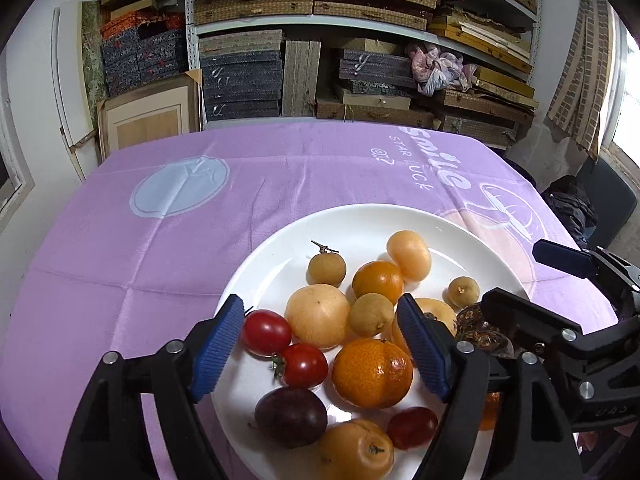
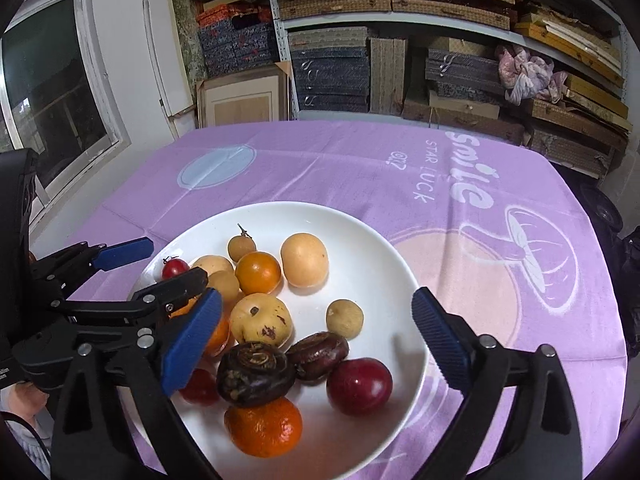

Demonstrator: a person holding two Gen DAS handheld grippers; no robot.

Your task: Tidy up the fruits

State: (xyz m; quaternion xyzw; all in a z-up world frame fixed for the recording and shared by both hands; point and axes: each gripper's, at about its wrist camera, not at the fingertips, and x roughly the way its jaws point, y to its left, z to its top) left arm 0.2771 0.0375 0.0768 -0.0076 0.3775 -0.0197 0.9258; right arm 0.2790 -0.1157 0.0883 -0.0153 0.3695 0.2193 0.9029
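Here both tools hang over the plate [image 2: 376,240] with nothing held: the left gripper [image 1: 324,344] gapes wide above the tomatoes [image 1: 267,332], the right gripper [image 2: 316,340] wide around the dark fruits [image 2: 256,374]. Probably the fruit is too crowded; a closing pad could nudge the orange [image 1: 372,374] and roll neighbours off the rim.

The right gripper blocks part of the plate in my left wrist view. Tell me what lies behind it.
Observer: Two dark wrinkled fruits lie there, touching each other, on the white plate.
Operator: Report the state of the right gripper's fingers.
Observer: The right gripper is open. Its fingers stand wide apart above the plate and grip nothing.
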